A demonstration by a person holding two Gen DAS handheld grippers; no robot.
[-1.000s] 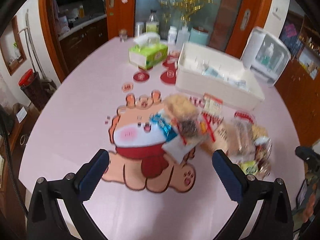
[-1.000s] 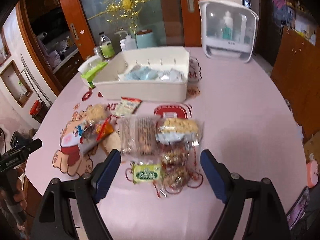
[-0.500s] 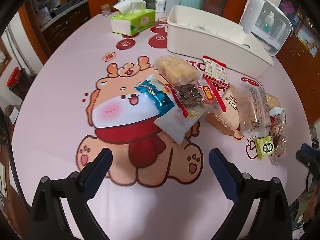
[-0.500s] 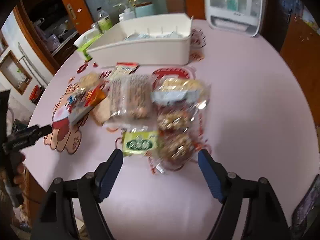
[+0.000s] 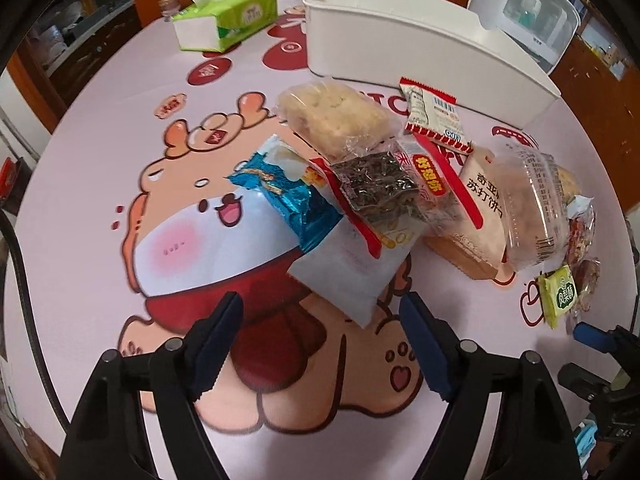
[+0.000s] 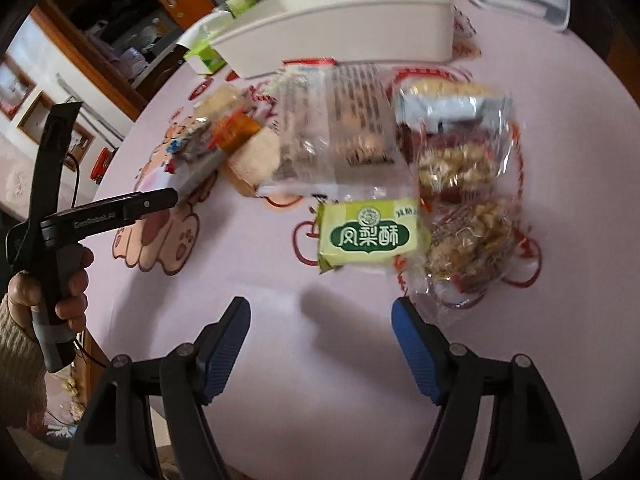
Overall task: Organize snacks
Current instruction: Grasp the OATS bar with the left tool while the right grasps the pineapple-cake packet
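Observation:
Several snack packets lie in a loose pile on the pink table. In the left wrist view my left gripper (image 5: 320,312) is open and empty, just in front of a white packet (image 5: 352,276) with a blue foil packet (image 5: 288,196) on it. A white storage bin (image 5: 420,36) stands behind the pile. In the right wrist view my right gripper (image 6: 320,316) is open and empty, a short way in front of a green pineapple-cake packet (image 6: 368,236). Clear bags of nut snacks (image 6: 468,232) lie to its right.
A green tissue box (image 5: 228,12) and bottles stand at the back left. A white lidded case (image 5: 528,4) stands at the back right. The left gripper's handle and the hand on it show in the right wrist view (image 6: 60,224).
Both grippers have moved forward and down toward the snack pile. The packets now appear much closer. Both grippers stay open.

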